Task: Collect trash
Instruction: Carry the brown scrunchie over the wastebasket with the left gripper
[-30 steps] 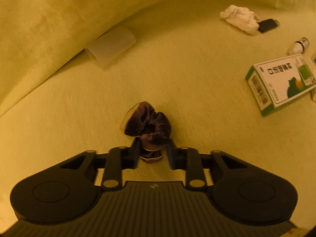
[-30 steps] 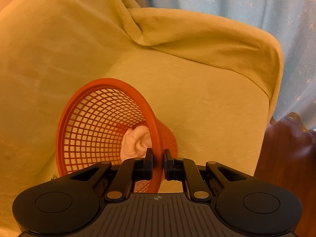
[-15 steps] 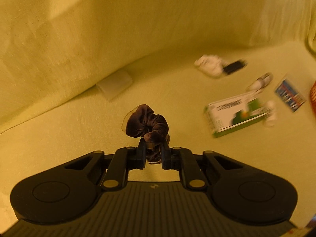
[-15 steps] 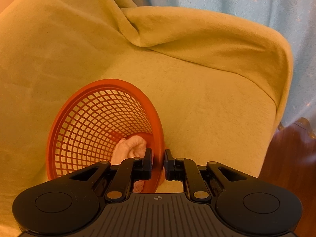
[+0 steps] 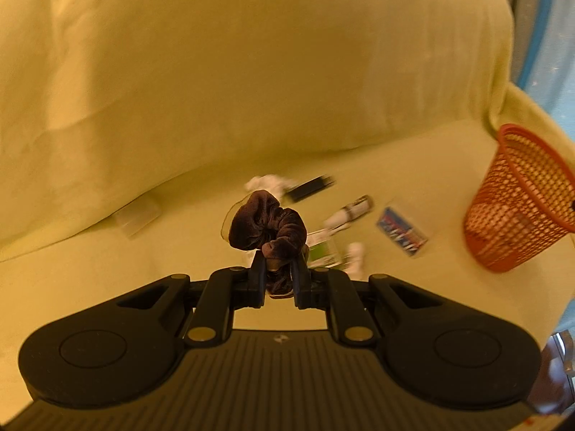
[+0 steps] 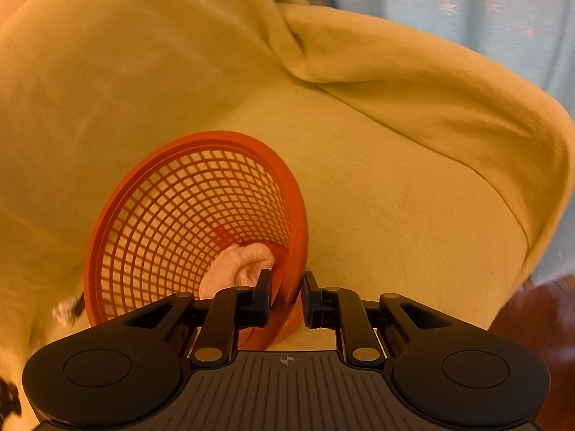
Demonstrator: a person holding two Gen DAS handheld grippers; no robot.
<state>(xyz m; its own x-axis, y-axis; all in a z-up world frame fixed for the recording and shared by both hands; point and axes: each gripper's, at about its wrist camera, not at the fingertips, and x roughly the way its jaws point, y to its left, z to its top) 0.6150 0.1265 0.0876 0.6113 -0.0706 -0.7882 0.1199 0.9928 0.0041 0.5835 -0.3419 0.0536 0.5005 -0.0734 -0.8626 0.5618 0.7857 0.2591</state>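
We pinch the dark brown velvet scrunchie [image 5: 267, 224] in the left gripper [image 5: 279, 280], lifted off the sofa. Right gripper [image 6: 285, 300] clamps the orange mesh plastic basket [image 6: 172, 237] rim, tilted w/ mouth open to receive it.

Two wrist fisheyes low over a sofa [image 5: 251, 107], both catching the orange basket [image 5: 521, 201].
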